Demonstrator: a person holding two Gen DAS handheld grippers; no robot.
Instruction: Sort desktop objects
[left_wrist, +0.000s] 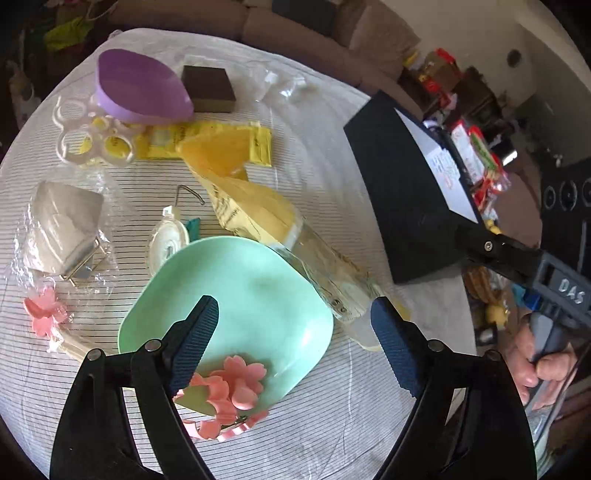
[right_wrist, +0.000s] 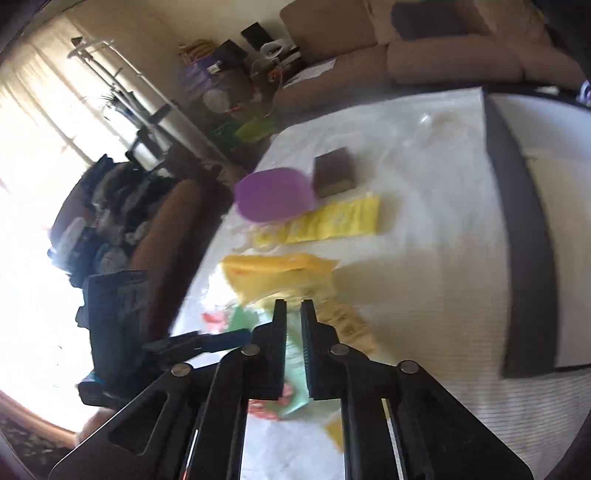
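My left gripper stands open above the near side of a mint green plate, with nothing between its fingers. Pink flower clips lie on the plate's near rim, just below the left finger. Off at the right edge of the left wrist view, a hand holds my right gripper over the near end of a black box. In the blurred right wrist view the right gripper shows a narrow gap with nothing in it, and the green plate shows behind it.
The striped tablecloth carries a purple bowl, a brown block, a flat yellow packet, a yellow pouch in clear wrap, a clear ring holder, a wrapped grey roll and another pink flower. A sofa stands behind.
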